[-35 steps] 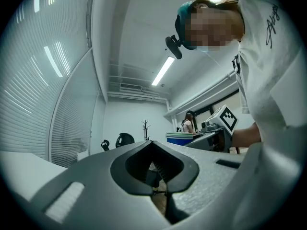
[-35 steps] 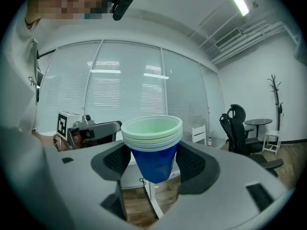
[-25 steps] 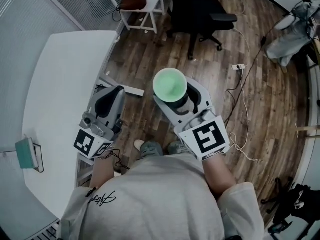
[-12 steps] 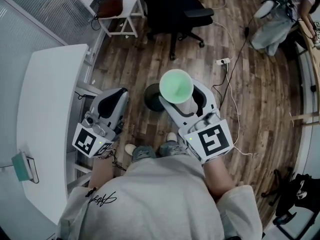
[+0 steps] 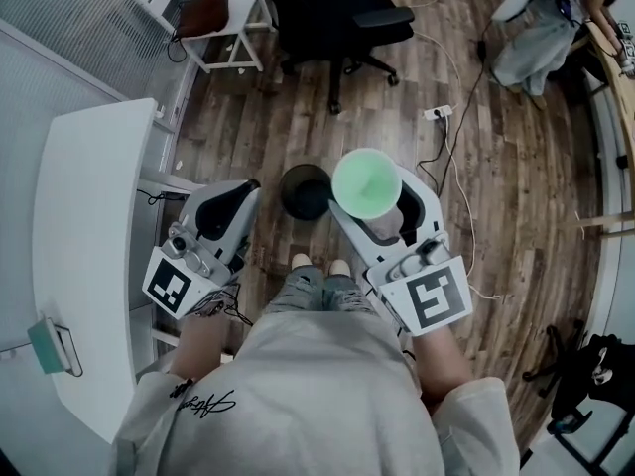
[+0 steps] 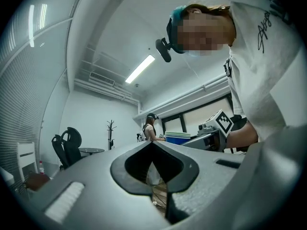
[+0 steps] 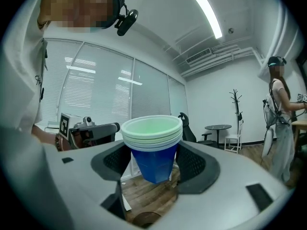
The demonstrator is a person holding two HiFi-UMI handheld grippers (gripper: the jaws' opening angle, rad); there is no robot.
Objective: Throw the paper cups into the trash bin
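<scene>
The right gripper (image 5: 381, 209) clasps the nested paper cups (image 5: 366, 182) by their blue walls — likely light, crushable — above the floor (image 5: 516, 167), just beside the trash bin (image 5: 305, 192); the left gripper (image 5: 226, 204) is clenched, empty.

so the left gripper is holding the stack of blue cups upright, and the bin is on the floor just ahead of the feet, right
Not quite: the right gripper holds the stack of blue cups upright, as the right gripper view shows. The left gripper is shut with nothing between its jaws. The rest stands: the bin is on the floor just ahead of the feet.
</scene>
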